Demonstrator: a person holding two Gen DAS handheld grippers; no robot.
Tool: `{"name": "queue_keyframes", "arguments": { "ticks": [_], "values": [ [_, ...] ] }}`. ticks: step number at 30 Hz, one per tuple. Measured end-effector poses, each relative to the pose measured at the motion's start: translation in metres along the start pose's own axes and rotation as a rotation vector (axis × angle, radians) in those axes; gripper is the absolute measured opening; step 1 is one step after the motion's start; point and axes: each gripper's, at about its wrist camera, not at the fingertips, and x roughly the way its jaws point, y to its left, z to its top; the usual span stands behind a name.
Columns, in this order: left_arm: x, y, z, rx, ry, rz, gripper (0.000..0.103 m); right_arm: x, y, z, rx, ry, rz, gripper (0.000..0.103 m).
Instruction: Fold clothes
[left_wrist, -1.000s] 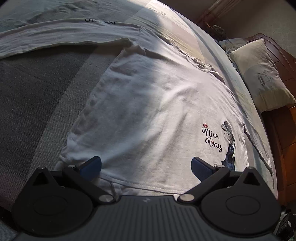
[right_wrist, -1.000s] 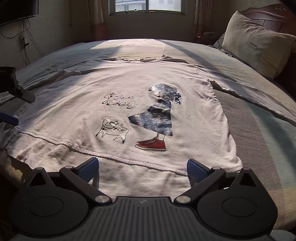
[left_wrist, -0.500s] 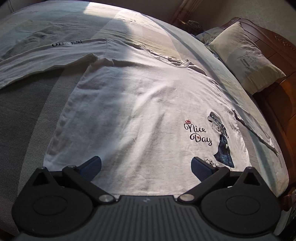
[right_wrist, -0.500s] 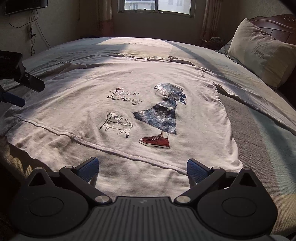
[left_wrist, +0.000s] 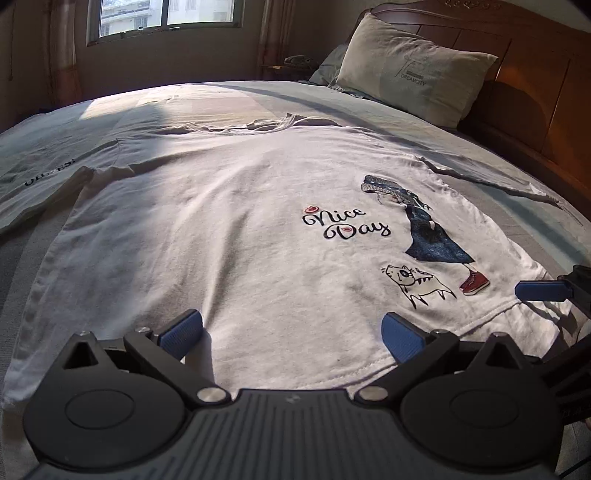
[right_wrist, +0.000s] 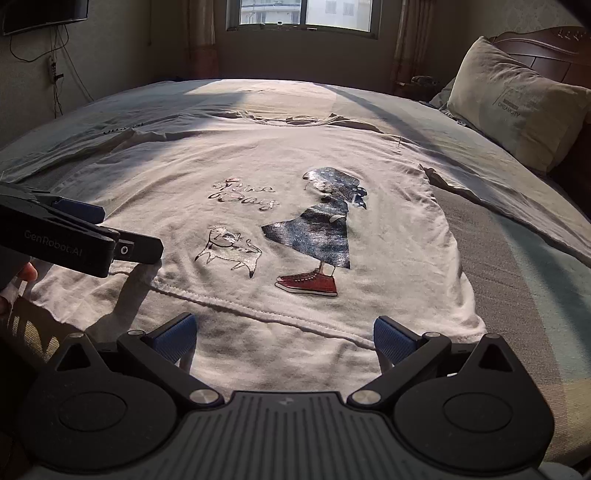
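Note:
A white T-shirt (left_wrist: 240, 229) with a "Nice Day" girl-and-cat print lies flat, face up, on the bed, its hem towards me and its collar (left_wrist: 266, 123) at the far end. My left gripper (left_wrist: 291, 330) hovers open over the left part of the hem, nothing between its blue pads. My right gripper (right_wrist: 284, 334) stands open over the right part of the hem (right_wrist: 258, 314) of the T-shirt (right_wrist: 388, 206), also holding nothing. Each gripper shows at the edge of the other's view.
The bed (right_wrist: 524, 266) has a grey and pale blue striped cover. A beige pillow (left_wrist: 413, 74) leans on the wooden headboard (left_wrist: 524, 74) at the far right. A second pale garment (left_wrist: 40, 173) with dark lettering lies left of the shirt. A window (right_wrist: 306, 14) is beyond.
My left gripper has swung right and drawn back to the hem, so the print and headboard came into its view. My right gripper drew slightly nearer the left one.

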Motion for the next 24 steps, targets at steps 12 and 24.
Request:
{"name": "queue_keyframes", "arguments": {
  "ticks": [12, 24],
  "values": [
    [0.056, 0.044, 0.085, -0.151, 0.049, -0.011, 0.102, 0.002, 0.005, -0.004, 0.005, -0.059, -0.007, 0.103],
    [0.052, 0.054, 0.071, -0.152, 0.012, 0.038, 0.102, -0.013, 0.015, -0.007, 0.009, 0.021, -0.060, 0.103]
  ]
}}
